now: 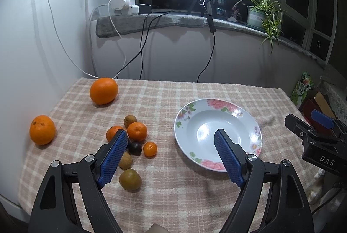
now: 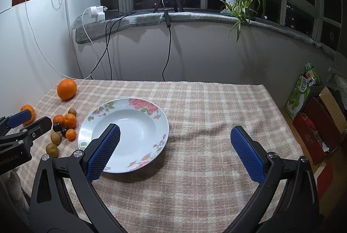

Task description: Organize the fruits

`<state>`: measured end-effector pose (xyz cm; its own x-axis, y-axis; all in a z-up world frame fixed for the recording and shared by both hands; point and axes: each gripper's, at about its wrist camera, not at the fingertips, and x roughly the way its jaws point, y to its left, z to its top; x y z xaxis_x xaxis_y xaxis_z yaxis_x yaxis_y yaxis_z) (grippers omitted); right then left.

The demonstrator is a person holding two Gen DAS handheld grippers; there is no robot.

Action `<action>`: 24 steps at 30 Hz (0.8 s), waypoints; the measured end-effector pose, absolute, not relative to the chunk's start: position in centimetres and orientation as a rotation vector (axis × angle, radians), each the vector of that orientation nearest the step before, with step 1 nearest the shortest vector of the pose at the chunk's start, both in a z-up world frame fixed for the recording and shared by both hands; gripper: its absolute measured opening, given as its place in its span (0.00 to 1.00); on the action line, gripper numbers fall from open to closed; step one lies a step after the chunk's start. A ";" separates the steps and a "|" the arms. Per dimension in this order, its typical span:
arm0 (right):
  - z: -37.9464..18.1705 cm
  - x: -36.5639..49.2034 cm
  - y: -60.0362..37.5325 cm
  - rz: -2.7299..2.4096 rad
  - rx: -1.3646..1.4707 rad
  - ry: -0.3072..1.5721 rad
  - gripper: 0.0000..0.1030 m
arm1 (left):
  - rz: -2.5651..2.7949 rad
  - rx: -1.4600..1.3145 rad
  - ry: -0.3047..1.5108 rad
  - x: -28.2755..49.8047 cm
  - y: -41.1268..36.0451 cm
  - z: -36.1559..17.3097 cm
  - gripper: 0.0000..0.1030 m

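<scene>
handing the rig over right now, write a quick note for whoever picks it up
Left gripper: open, holding nothing, above the small fruit cluster.
Right gripper: open, holding nothing, over the checked cloth just right of the plate.
Flowered plate: mid-table, nothing in it.
Fruit, all on the cloth left of the plate: large orange at the far edge, another orange at the left edge, small oranges plus brown and dark fruits in the cluster.
Done: no fruit moved to the plate yet.
Left: presumably all the sorting.
</scene>
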<state>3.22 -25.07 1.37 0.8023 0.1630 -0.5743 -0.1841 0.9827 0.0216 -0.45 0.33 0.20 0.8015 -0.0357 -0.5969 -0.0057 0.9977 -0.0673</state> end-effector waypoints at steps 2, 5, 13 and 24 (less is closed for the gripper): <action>1.3 3.2 -25.0 0.188 -0.035 0.613 1.00 | -0.016 -0.066 0.641 -0.4 0.4 0.2 0.80; 1.3 3.2 -25.1 0.188 -0.030 0.612 1.00 | -0.015 -0.065 0.640 -0.5 0.3 0.2 0.80; 1.4 3.1 -25.3 0.184 -0.002 0.598 1.00 | -0.016 -0.067 0.641 -0.5 0.3 0.2 0.80; 1.3 3.1 -25.3 0.190 -0.002 0.606 1.00 | -0.017 -0.068 0.642 -0.5 0.3 0.2 0.80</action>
